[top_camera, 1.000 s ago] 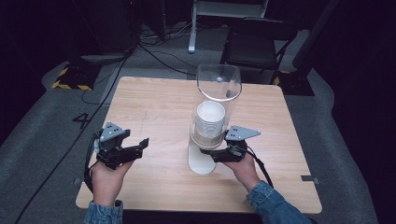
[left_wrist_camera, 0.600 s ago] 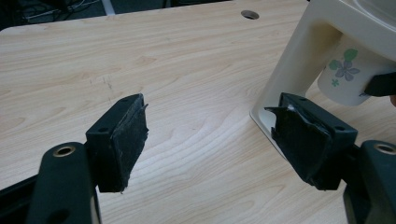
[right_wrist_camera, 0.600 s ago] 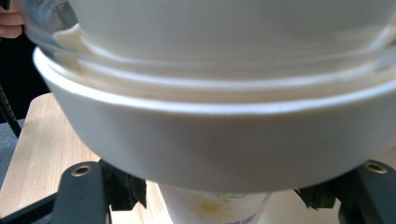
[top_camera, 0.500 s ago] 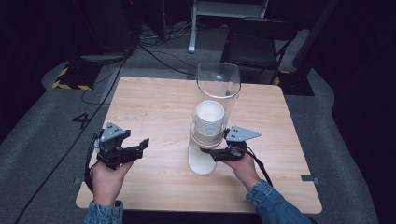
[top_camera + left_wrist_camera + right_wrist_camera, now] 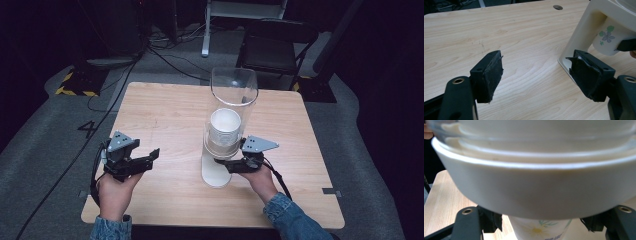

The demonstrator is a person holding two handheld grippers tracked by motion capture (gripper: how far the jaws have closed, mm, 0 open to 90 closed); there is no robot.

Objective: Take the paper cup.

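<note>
1. At the bottom of the high view, two denim-sleeved forearms come in over the near edge of the pale wooden table (image 5: 165,115); the left hand (image 5: 114,192) sits lower left, the right hand (image 5: 260,175) lower centre-right.
2. Lower left in that view, the left gripper (image 5: 150,156) is apart from everything, its jaws spread wide over bare wood. Its own view confirms the open gap between two worn black pads (image 5: 494,72).
3. Just right of centre, the right gripper (image 5: 222,164) reaches in under the cream plastic cup dispenser (image 5: 216,172), which stands on a flat foot on the table.
4. The right gripper view shows what the high view hides: the jaws stand either side of a white paper cup with a flower print (image 5: 539,230) hanging below the dispenser's cream collar (image 5: 536,187). Whether the pads touch the cup I cannot tell.
5. The left gripper view shows the same cup (image 5: 607,40) at upper right, with green flowers, under the dispenser's arm.
6. Higher in the high view, a clear tube (image 5: 234,92) rises from the collar, stacked cups (image 5: 225,122) inside.
7. Beyond the table: a black chair (image 5: 277,47), floor cables (image 5: 170,55) and grey carpet.
</note>
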